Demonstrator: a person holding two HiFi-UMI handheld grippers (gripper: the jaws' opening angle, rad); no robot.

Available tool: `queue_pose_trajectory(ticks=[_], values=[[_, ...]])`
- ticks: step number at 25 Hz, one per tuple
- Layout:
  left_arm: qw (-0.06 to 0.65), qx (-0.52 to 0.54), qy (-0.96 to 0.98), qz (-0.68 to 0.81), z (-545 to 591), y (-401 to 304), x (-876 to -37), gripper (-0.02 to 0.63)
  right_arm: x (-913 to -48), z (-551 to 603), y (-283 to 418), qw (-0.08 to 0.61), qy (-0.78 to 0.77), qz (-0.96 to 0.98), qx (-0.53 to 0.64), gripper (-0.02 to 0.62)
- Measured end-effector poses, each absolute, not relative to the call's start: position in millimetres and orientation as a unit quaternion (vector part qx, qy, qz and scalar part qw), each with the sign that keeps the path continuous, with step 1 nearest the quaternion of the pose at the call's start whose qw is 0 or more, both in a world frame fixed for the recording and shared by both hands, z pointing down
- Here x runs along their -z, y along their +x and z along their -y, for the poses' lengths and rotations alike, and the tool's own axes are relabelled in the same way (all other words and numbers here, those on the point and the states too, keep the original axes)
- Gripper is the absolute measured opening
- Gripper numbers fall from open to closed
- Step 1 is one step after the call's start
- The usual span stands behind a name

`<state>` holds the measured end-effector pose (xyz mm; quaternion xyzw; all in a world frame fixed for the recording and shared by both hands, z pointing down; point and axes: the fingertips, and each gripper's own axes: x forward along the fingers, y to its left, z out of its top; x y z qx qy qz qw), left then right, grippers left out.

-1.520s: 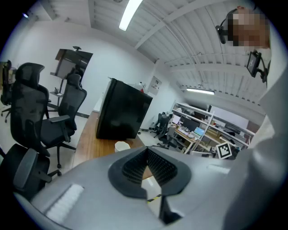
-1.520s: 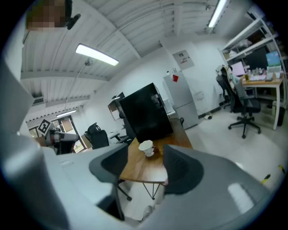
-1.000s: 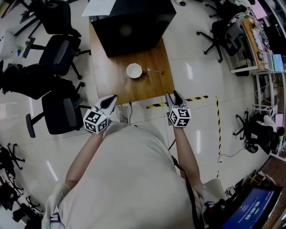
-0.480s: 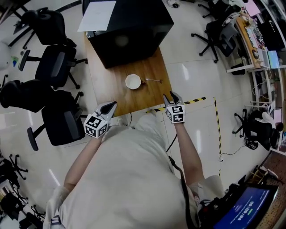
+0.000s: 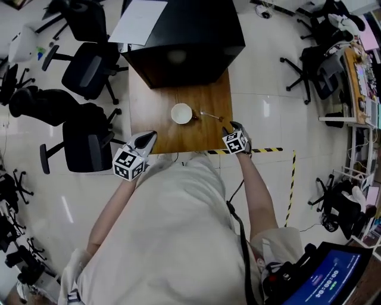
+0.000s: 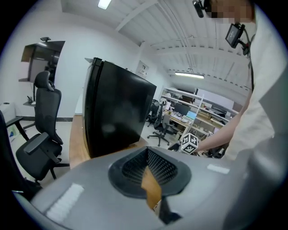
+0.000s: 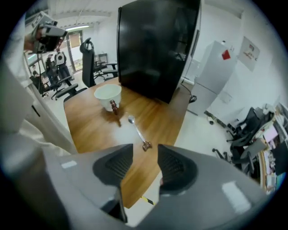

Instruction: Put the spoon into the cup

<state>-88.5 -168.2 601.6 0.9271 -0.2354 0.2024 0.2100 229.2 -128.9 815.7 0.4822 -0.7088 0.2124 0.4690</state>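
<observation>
Spoon (image 7: pixel 138 131) lies nearer the right gripper (image 7: pixel 144 155), which has come down.

White cup (image 5: pixel 181 113) stands upright; slim metal spoon (image 5: pixel 208 114) lies flat just beside it (not touching).

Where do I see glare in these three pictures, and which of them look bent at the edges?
Head view: lamp glare on the glossy white floor; straight lines bow strongly. Left gripper view: round dark border, a ceiling strip lamp burnt white. Right gripper view: same round border; the thin metal spoon is recognisable.
</observation>
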Motion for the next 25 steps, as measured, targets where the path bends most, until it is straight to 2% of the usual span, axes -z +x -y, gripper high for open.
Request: queue_pose_trajectory(ticks=[8, 15, 20, 25], values=[[0.215, -0.217, 0.903, 0.303, 177, -77, -598, 0.0, -879, 153, 227, 0.521, 0.355, 0.752, -0.192, 0.175], [0.249, -0.219, 0.876, 0.35, 169, -78, -602, 0.0, -910, 165, 225, 0.542, 0.295, 0.764, -0.188, 0.175], [0.247, -0.22, 0.87, 0.365, 170, -79, -601, 0.0, -913, 170, 220, 0.534, 0.283, 0.773, -0.194, 0.129], [0.239, -0.218, 0.873, 0.364, 169, -80, -600, 0.0, -921, 161, 231, 0.522, 0.324, 0.746, -0.257, 0.127]])
